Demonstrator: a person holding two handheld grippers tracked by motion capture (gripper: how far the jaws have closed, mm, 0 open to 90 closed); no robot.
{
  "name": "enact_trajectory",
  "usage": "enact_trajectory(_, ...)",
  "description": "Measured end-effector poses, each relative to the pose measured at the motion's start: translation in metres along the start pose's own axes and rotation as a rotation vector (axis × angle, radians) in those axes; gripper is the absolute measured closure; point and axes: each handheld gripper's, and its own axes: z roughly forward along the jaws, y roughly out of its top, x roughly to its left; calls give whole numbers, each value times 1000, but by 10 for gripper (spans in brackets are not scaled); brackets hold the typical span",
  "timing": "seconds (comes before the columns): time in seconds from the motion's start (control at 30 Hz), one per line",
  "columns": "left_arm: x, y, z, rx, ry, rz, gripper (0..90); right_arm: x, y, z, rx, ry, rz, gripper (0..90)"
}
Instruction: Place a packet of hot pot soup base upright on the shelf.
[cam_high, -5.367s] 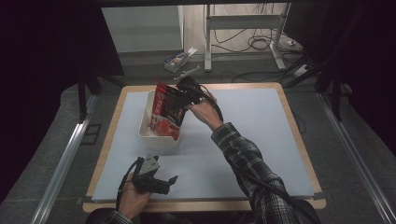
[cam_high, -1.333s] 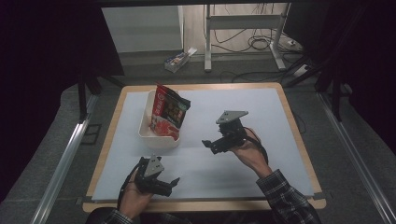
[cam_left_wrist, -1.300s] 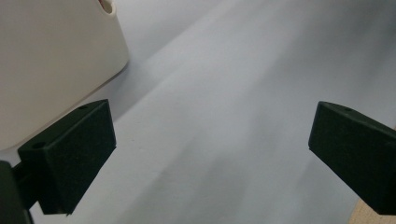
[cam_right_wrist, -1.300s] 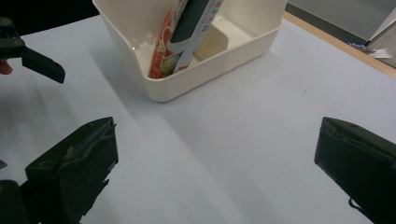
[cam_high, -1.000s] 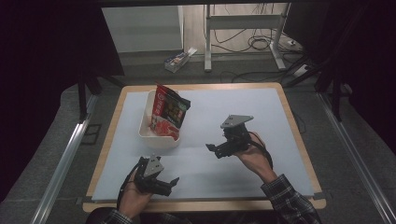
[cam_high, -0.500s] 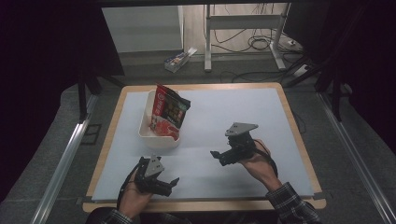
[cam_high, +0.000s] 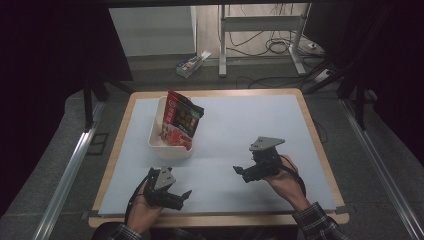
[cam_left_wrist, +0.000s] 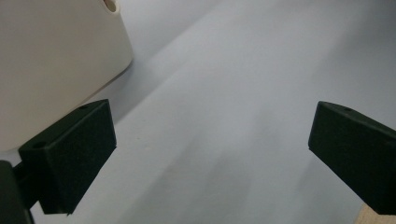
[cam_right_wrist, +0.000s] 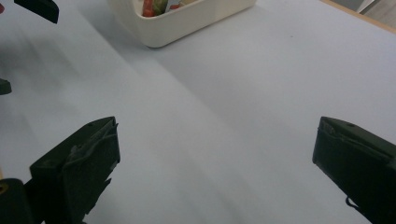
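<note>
Two claws: we hold both with jaws apart, empty; left gripper lower left, right gripper lower right of the high view.
Progress: we judge packing done, nothing left loose on the table.
Container: white tub, upper left of centre, holds a red snack bag standing upright.

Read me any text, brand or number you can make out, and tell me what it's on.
None can be read.
Red snack bag standing in the white bin: printed, but too small and blurred to read.
Small box on the floor beyond the table: markings blurred, unreadable.
</note>
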Motion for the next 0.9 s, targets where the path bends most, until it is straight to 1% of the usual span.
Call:
enact_trajectory(0.1,2,0,-1,-1,6,8,6,-1,-3,-4,-2,-2,5,5)
enact_trajectory(0.17,2,0,-1,-2,6,3,6,-2,-6,-8,-1,-8,7,6)
enact_trajectory(0.4,2,0,-2,-4,11,7,7,-8,-15,-21,-13,-25,38,1)
enact_trajectory(0.67,2,0,-2,-5,12,6,8,-15,-33,-32,-13,-64,59,0)
enact_trajectory(0.9,3,0,-2,-13,13,4,8,-22,-49,-43,-14,-112,75,0)
